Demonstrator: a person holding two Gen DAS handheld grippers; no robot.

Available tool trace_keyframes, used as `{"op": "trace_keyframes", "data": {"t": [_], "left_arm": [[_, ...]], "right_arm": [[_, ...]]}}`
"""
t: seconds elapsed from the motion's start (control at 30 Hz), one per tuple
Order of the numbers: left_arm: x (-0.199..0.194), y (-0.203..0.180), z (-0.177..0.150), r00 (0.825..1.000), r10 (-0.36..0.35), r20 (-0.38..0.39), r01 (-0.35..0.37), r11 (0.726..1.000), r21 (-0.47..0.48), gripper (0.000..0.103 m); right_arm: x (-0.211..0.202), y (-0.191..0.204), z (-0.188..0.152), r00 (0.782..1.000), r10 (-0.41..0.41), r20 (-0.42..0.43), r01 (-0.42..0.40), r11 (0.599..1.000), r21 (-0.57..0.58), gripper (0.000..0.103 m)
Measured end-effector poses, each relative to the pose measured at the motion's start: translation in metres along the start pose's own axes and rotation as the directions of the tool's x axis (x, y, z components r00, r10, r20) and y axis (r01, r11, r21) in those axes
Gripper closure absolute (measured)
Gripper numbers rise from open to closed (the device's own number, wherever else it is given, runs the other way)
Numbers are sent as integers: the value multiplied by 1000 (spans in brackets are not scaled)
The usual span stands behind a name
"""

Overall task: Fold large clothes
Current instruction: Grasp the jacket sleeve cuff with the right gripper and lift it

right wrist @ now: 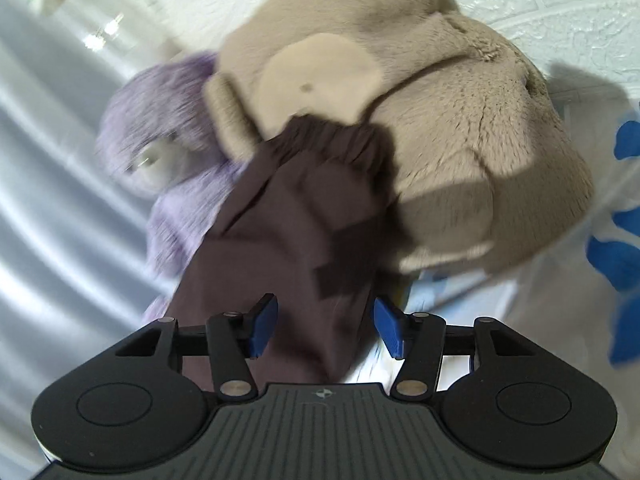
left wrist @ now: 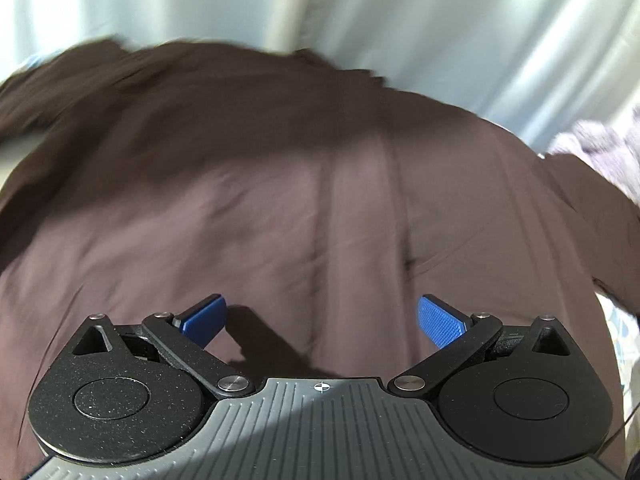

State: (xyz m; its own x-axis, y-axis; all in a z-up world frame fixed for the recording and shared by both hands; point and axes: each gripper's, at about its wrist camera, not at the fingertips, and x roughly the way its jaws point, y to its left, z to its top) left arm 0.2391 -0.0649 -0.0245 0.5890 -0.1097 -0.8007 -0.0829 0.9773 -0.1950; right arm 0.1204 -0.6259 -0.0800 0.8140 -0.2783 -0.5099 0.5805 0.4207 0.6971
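You're in somebody's home here, and a bedroom by the look of it — not a lab or a shop. Look at the right wrist view: a big beige plush bear (right wrist: 420, 128) slumped next to a fuzzy purple soft toy (right wrist: 160, 120), both sitting on white bedding printed with blue shapes (right wrist: 624, 256). Behind them you've got a white wall with a raised embossed pattern (right wrist: 560, 4). On the left wrist view, pale curtains (left wrist: 440, 32) hang in long folds across the back, and a brown garment (left wrist: 280, 200) is spread out flat over the bed — laundry-day stuff.
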Motion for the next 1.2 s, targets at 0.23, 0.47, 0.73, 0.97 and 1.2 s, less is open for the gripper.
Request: {"op": "trace_keyframes", "data": {"t": [0.23,0.47,0.73,0.97,1.2], "left_arm": [[37,-75,41,996,-78,39,75,993,88,0],[92,-164,87,990,-106,97,86,978,193,0],[161,-230,79,987,67,145,-119,911,394,0],[179,-222,77,989,40,141,-85,942,325,0],[174,-212,76,990,-14,140,-31,949,314,0]], "right_arm": [[29,6,2,998,36,-60,-35,999,20,89],[-12,51,5,992,125,11,-122,981,-150,91],[-48,74,2,988,149,39,-132,950,-282,92],[-57,93,4,977,207,42,-183,928,-325,93],[-79,159,-17,928,373,3,-325,812,-485,93]]}}
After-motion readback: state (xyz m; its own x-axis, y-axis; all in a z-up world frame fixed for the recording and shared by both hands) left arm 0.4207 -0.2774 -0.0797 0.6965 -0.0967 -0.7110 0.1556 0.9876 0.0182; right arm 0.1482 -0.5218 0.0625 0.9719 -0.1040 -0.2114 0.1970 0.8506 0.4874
